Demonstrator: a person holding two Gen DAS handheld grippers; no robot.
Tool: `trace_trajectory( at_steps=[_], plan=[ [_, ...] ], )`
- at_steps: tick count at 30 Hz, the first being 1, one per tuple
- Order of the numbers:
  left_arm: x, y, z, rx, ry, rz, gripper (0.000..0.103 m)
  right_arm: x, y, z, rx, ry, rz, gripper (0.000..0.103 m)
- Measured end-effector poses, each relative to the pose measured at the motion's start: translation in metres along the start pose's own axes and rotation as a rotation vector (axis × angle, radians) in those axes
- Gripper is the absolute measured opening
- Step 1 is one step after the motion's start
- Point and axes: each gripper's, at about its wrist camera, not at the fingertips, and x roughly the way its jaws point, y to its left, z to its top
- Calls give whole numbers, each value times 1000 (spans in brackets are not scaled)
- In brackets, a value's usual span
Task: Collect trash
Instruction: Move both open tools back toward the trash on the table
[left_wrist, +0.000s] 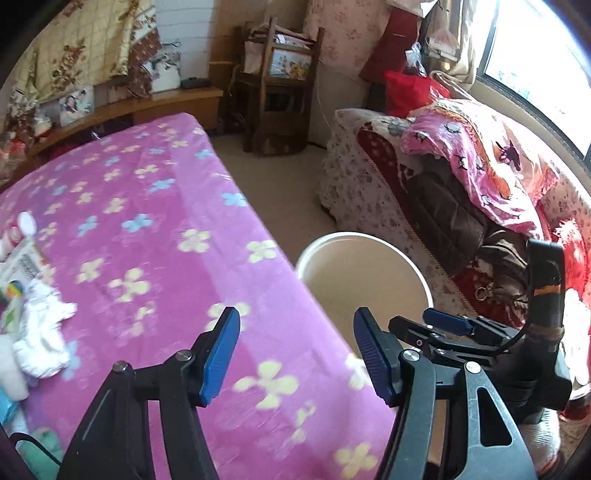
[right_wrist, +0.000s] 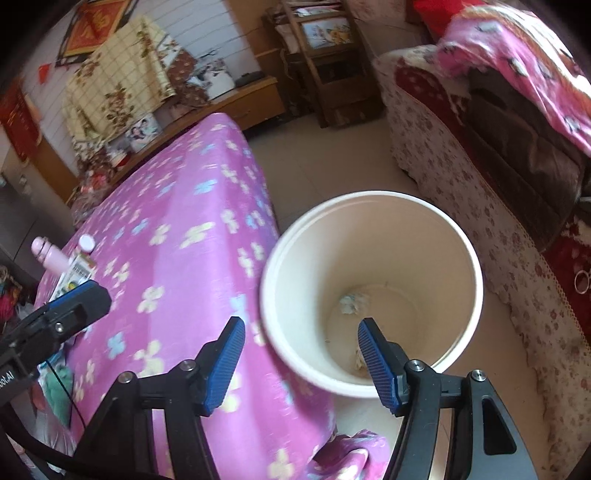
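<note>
Inspector: Status?

Aide: Both grippers, left (left_wrist: 295, 354) and right (right_wrist: 301, 356), have fingers spread wide, holding nothing. Scraps (right_wrist: 354, 303) lie in the white bin (right_wrist: 369, 386) on the floor beside the bed (left_wrist: 166, 229).

Inspector: Outstanding?

Aide: Crumpled tissue (left_wrist: 42, 334) and packaging (left_wrist: 22, 264) on the bed's far side.

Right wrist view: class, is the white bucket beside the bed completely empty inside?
No. A small crumpled scrap lies on the bottom of the white bucket, along with a few bits of debris.
</note>
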Motion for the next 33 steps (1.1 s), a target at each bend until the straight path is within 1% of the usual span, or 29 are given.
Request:
trace_trajectory(
  at_steps=[7,10,14,18,21,25,29,31,32,33],
  plan=[
    [-38,38,-20,-27,-29,60,65,-11,54,-7,-55,-6,49,68],
    [-54,57,-30,-32,-53,112,65,-12,79,-11,-81,-7,70,68],
    [-72,83,-40,-62,-73,160,65,-11,105,-16,-100,-5,98,68],
    [-91,106,-50,-91,-93,187,67,-10,134,-22,-133,2,115,68],
    [-101,118,-56,-93,-99,214,68,-8,156,-25,-164,12,137,68],
    [-112,137,-66,-109,-88,209,68,-6,181,-30,-186,22,169,68],
    [-127,159,-81,-149,-82,163,68,-4,204,-34,-221,34,187,68],
    [-136,171,-90,-168,-81,133,70,-3,216,-38,-242,40,197,68],
    [-139,175,-93,-170,-77,128,74,-1,223,-39,-253,44,204,68],
    [-142,180,-98,-169,-71,128,74,0,227,-41,-260,47,208,68]
  ],
)
